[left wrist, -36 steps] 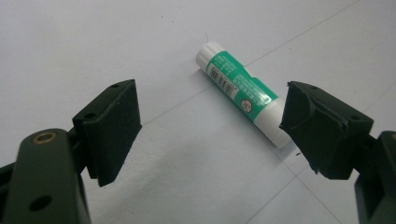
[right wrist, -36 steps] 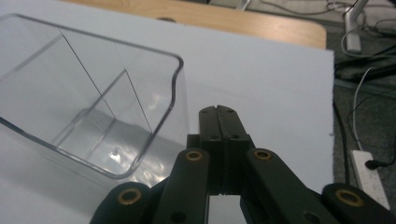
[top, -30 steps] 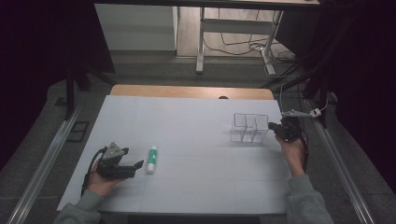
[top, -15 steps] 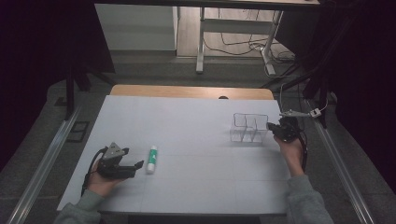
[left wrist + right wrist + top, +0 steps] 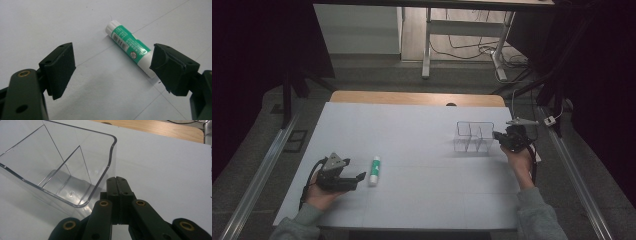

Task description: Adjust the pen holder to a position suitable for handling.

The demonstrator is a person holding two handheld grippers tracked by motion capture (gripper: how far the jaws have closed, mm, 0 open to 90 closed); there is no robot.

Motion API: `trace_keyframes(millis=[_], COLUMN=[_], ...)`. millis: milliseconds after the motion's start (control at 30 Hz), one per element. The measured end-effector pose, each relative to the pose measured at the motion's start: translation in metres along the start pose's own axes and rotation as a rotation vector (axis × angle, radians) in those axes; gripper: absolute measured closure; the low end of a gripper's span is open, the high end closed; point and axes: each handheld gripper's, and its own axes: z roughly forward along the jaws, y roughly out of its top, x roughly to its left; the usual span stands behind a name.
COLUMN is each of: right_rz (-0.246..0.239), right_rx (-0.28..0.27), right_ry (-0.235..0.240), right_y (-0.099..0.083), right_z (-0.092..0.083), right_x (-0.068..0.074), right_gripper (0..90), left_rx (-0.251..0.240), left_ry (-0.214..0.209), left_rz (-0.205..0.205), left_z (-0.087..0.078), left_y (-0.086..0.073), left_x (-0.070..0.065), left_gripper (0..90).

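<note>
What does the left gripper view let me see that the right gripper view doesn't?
The left gripper view shows a green and white glue stick lying on the table between open black jaws, untouched. The right gripper view shows a clear plastic organizer with dividers and jaws pressed together beside its wall; whether they touch it is unclear. Both show the white table surface.

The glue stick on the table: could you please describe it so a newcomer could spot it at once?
On the white table, look near the front left, just beside the open left gripper. The glue stick lies flat there: a small white tube with a green label, unlike the clear plastic organizer far right.
</note>
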Motion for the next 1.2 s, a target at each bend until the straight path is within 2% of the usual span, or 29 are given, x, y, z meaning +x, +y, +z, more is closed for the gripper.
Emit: trace_keyframes(millis=[300, 633, 867, 1200], right_rz=[-0.001, -0.016, -0.015, -0.041], right_rx=[0.003, -0.004, -0.011, -0.009], right_ry=[0.003, 0.015, 0.035, 0.066], right_y=[0.0, 0.003, 0.005, 0.007], right_z=[0.004, 0.012, 0.016, 0.024], right_x=[0.004, 0.016, 0.023, 0.038], right_gripper=[89.5, 89.5, 89.5, 89.5], left_rx=[-0.001, 0.0, 0.005, 0.012], left_ry=[0.0, 0.001, -0.001, -0.004], left_rz=[-0.002, -0.002, 0.0, 0.002], left_z=[0.0, 0.0, 0.001, 0.003], left_y=[0.0, 0.0, 0.001, 0.001], left_x=[0.0, -0.001, -0.002, -0.003], left_gripper=[19.3, 19.3, 19.3, 19.3])
